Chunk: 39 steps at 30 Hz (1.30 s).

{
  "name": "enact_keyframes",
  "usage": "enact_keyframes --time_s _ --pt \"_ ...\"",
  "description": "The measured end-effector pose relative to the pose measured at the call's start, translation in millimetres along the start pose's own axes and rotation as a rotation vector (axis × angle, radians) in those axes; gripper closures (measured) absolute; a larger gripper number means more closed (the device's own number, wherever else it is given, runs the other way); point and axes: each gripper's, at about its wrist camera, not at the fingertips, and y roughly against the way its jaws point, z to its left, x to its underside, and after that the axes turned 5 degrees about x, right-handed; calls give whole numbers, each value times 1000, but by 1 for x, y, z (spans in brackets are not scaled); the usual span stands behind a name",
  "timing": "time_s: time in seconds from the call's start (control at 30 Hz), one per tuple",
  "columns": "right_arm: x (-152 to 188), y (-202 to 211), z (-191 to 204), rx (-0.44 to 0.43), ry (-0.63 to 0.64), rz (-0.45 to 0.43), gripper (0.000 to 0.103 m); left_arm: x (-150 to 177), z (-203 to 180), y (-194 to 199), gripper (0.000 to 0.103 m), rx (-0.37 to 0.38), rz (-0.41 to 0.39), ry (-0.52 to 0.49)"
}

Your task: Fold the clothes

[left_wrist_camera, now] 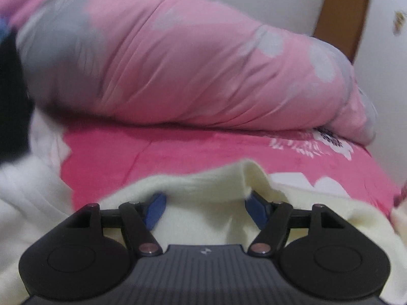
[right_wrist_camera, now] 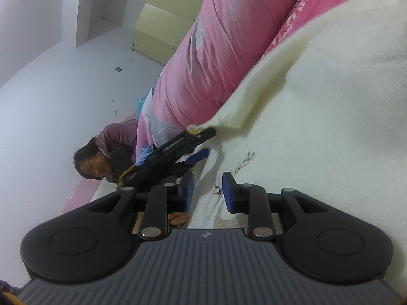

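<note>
**Cream knit garment half-gathered on a pink bed**

The left tongs (left_wrist_camera: 204, 209) stand spread wide, with a raised fold of the cream garment (left_wrist_camera: 203, 183) draped over their blue pads (left_wrist_camera: 154, 211); from the left wrist view it cannot be told whether the pads press on the cloth. In the right wrist view the left tongs (right_wrist_camera: 201, 143) sit at a loose corner of the garment. The right tongs (right_wrist_camera: 208, 193) are partly parted, cloth lying between the pads without being pinched. The garment (right_wrist_camera: 318, 127) lies on the bed's pink floral sheet (left_wrist_camera: 178, 152), just in front of the rolled pink quilt (left_wrist_camera: 190, 63), which serves as the landmark here. The knit looks soft, light and limp, likely to sag and stretch rather than keep a crease, so a hem or corner seems the surest hold. Its visible edge runs roughly parallel to the quilt, suggesting its long axis lies along the quilt; collar and hem cannot be told apart. A person (right_wrist_camera: 89, 162) sits beyond the quilt's far end.
</note>
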Motion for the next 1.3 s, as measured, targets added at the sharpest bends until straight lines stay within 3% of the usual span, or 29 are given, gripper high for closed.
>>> enact_keyframes --time_s 0.1,0.33,0.53,0.63,0.7,0.77,0.87,1.0,1.07,1.2,1.3 --pt "0 0 -1 -2 -4 -1 79 0 -9 -4 17 0 1 -14" --pt "0 1 -2 5 -3 -4 78 15 -13 10 17 14 -64 -19" --pt "-1 0 -1 28 9 5 78 20 14 21 17 168 -162 92" --pt "-1 -4 3 72 26 13 78 22 26 29 17 256 -203 144" --pt "-5 -11 11 147 51 39 79 21 29 32 18 276 -206 156" --pt "-13 -24 30 246 147 81 78 19 28 34 18 281 -208 153" --pt "-23 -58 69 415 433 96 78 17 27 34 20 273 -203 151" --pt "-44 -121 80 605 692 125 80 18 34 37 22 294 -216 191" --pt "-61 -147 76 633 722 135 82 17 42 38 23 320 -227 231" --pt "-97 -187 64 608 739 139 84 19 65 36 28 391 -254 365" --pt "-109 -207 44 594 725 147 87 21 73 31 30 396 -245 414"
